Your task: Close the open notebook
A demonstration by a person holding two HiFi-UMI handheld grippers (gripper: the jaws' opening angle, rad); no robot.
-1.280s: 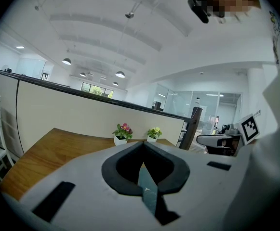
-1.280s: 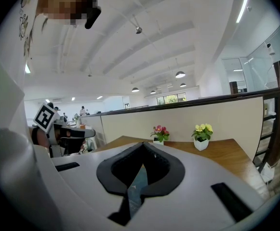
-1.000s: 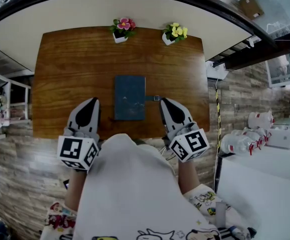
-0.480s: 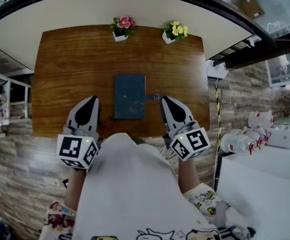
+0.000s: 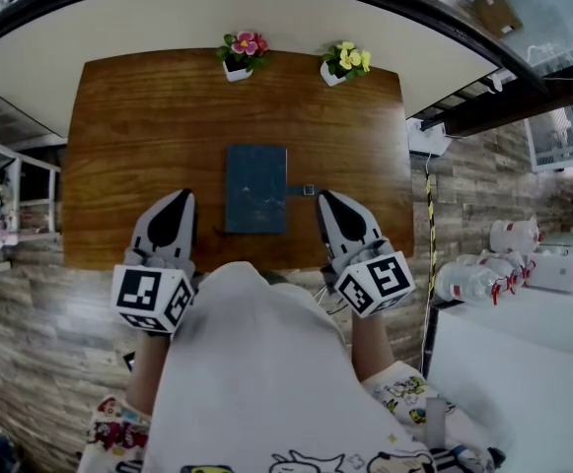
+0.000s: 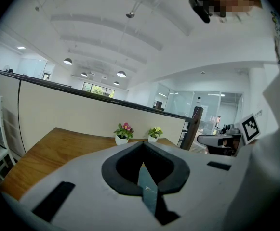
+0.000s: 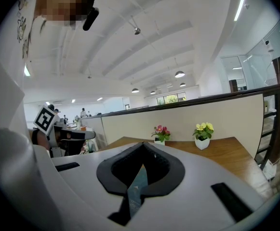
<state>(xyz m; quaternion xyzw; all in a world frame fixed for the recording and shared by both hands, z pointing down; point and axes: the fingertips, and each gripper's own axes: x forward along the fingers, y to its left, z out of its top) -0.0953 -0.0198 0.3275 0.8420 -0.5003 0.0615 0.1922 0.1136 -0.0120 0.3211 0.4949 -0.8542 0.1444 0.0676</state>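
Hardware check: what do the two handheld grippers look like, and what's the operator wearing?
The left gripper and right gripper match. Both are pale grey shells that taper to a point, each with a black spade-shaped inset on top. Each carries a white cube at the rear, printed with black square-pattern markers. The person wears a white top with cartoon prints.

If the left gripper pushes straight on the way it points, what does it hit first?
Probably bare table just ahead of the left gripper, which tilts slightly down; the notebook lies to its right. Depth unclear.
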